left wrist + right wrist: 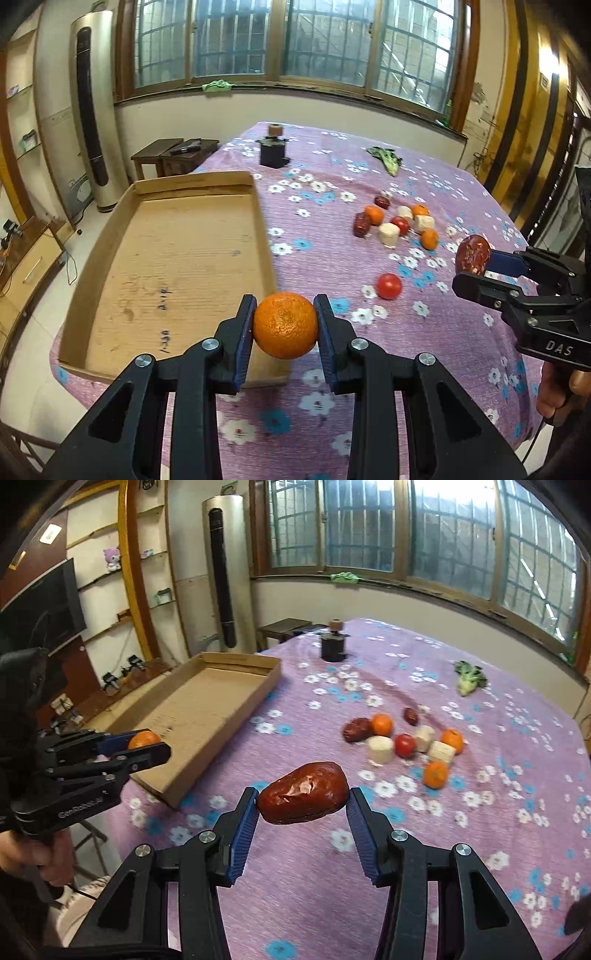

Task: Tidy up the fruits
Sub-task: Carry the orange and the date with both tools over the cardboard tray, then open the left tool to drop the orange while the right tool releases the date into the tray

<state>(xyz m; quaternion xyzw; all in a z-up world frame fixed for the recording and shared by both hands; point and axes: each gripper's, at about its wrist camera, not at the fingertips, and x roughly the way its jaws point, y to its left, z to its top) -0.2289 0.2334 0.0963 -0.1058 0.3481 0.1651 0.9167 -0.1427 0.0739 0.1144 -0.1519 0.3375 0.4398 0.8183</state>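
Both tools are loaded up right now: the left tool (285, 325) is clamping a round orange mandarin (285, 325) just over the near corner of the shallow brown cardboard tray (177, 258), and the right tool (303, 803) is gripping a wrinkly dark red date (303, 792) above the table (369, 867) with its purple flowered cloth. Looks like the carry-to-tray step. Next up, I'd guess, is lowering the mandarin inside the tray, letting go, and then bringing the date across.

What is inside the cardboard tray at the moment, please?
The cardboard tray shows only its bare floor with faint markings. Its near right corner is covered by the orange held in the left tongs.
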